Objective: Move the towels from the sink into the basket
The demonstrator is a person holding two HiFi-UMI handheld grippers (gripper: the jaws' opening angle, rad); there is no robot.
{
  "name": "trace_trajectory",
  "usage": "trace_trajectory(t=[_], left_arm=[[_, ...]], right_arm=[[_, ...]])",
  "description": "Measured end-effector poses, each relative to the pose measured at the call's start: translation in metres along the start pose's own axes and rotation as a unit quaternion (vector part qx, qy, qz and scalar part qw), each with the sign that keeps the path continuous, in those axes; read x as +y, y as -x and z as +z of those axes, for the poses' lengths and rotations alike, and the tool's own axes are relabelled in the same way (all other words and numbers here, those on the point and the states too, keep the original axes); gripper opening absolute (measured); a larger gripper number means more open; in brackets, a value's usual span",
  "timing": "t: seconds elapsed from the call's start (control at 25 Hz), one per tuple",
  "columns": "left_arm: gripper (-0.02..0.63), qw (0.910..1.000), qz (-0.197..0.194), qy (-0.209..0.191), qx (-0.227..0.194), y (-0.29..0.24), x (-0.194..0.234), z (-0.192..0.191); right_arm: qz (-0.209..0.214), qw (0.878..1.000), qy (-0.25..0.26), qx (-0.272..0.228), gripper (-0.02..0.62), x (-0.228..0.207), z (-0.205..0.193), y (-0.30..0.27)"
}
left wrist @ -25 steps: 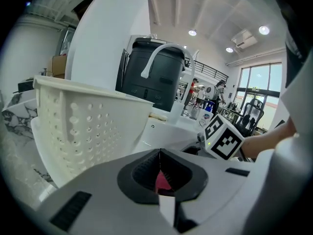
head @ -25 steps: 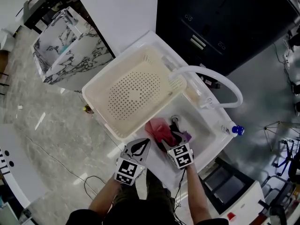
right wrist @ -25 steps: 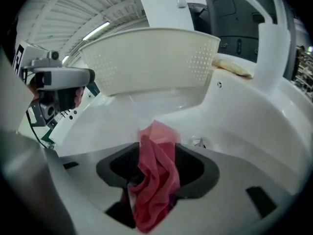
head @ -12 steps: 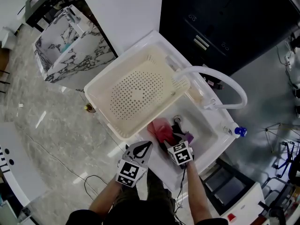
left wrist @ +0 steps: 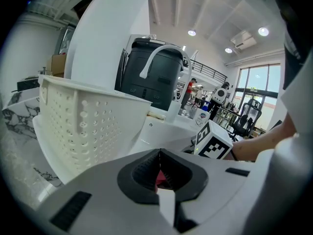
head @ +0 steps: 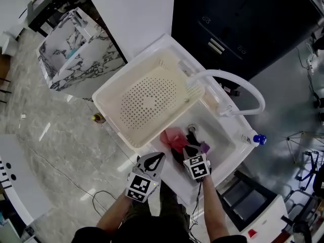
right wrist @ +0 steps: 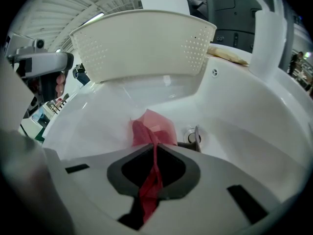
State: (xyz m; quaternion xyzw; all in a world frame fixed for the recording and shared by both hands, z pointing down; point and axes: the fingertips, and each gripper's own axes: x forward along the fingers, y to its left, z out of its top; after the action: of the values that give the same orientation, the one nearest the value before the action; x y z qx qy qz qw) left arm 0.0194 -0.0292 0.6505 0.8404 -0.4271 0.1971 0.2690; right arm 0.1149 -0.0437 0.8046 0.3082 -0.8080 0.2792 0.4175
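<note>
My right claw (head: 188, 149) is down in the sink (head: 229, 155). Its jaws have just closed in on the red towel (head: 171, 136), and the pads pinch a fold of it. In the right gripper view the cloth runs up between the jaws and hangs out behind them. The rest of the red towel lies bunched on the sink floor, just beside the drain (right wrist: 194, 137). A dark towel (head: 191, 135) and a purple towel (head: 204, 147) lie against it, close to my right claw. My left claw (head: 160, 157) sits at the sink's near rim, jaws together, gripping nothing. A bit of red shows through the hollow behind its tips. The basket (head: 147, 100) stands just beside the basin on the same white unit. All three towels are in the basin. A white hose (head: 243, 87) arcs over the far side.
</note>
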Motion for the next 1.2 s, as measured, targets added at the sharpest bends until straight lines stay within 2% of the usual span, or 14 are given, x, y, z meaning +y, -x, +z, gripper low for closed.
trace_trajectory(t=[0.28, 0.56, 0.88, 1.2], left_arm=[[0.008, 0.9997, -0.004, -0.019, -0.013, 0.012, -0.007, 0.014], [0.008, 0.9983, -0.012, -0.04, -0.04, 0.026, -0.021, 0.039], [0.008, 0.9952, -0.012, -0.058, -0.078, 0.051, -0.031, 0.076], [0.008, 0.9904, -0.011, -0.077, -0.114, 0.079, -0.034, 0.114]], right_arm=[[-0.037, 0.997, -0.013, -0.059, 0.043, -0.001, 0.016, 0.035], [-0.086, 0.988, -0.033, -0.125, 0.041, -0.01, 0.037, 0.085], [-0.124, 0.971, -0.045, -0.197, 0.041, -0.001, 0.073, 0.154], [-0.159, 0.945, -0.031, -0.284, 0.041, 0.014, 0.12, 0.228]])
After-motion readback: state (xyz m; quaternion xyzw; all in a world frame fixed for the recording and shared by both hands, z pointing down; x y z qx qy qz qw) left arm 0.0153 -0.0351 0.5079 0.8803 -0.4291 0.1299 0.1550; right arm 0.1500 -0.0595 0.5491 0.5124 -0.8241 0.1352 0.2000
